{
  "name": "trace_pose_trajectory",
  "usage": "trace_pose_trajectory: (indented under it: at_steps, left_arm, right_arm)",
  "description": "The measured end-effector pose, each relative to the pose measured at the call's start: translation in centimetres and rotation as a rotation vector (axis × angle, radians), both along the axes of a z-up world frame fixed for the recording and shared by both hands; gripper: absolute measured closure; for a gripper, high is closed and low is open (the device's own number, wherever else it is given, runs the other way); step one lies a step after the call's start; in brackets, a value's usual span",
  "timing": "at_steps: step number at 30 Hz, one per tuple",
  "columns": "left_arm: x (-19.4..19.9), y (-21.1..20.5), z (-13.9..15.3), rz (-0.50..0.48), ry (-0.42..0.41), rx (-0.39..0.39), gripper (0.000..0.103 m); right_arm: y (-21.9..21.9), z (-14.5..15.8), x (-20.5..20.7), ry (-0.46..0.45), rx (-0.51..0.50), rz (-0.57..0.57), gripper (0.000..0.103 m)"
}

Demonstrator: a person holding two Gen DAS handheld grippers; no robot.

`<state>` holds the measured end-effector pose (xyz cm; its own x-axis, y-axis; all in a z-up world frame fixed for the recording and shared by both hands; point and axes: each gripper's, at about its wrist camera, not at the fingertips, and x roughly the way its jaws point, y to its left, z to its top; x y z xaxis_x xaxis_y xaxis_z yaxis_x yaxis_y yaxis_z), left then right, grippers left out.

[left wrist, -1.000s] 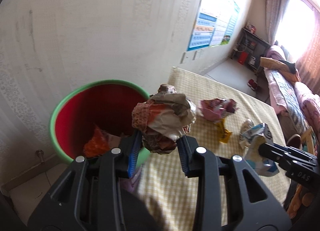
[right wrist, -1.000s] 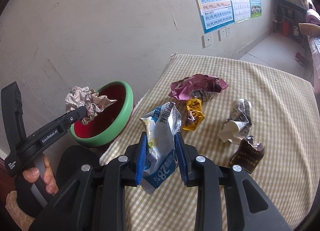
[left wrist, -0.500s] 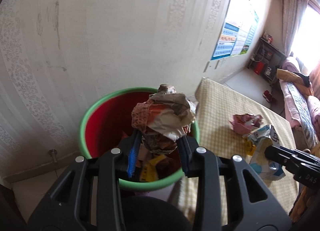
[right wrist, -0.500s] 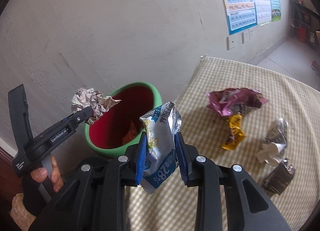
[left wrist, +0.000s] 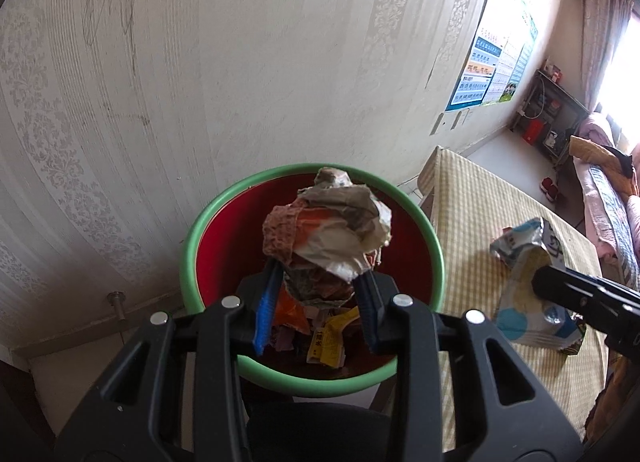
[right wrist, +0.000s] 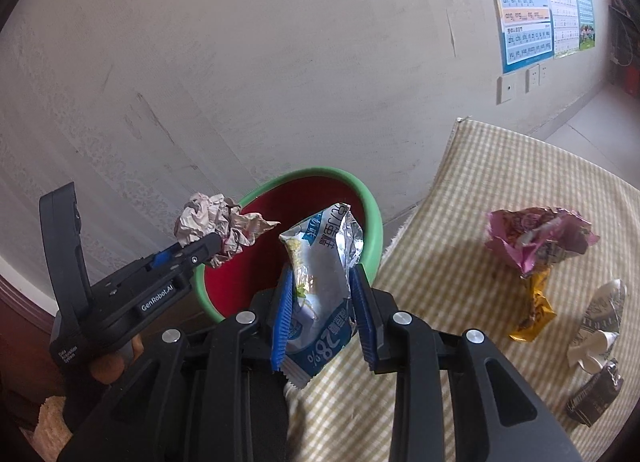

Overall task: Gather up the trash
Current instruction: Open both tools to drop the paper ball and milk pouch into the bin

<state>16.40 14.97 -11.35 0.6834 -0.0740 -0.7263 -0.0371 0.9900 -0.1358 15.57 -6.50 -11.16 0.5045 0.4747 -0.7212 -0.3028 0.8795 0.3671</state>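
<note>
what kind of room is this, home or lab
Most likely a lived-in home, perhaps a bedroom or living room: patterned wallpaper, a children's learning chart on the wall, a checked tablecloth, and bedding or sofa covers by a sunny curtained window.

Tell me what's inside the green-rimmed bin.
Inside the bin: a yellow wrapper, an orange wrapper and other scraps. The crumpled paper in the left claw covers the rest of the bottom.
</note>
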Motion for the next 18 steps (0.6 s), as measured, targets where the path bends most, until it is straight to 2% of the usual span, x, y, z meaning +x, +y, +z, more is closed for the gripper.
trace_pose_trajectory:
  at_steps: [18]
  left_arm:
    - [1.7, 1.8, -1.9, 0.044, 0.047, -0.012, 0.069]
  right_arm:
    - [4.3, -0.9, 3.7, 0.031, 0.005, 0.054, 0.073]
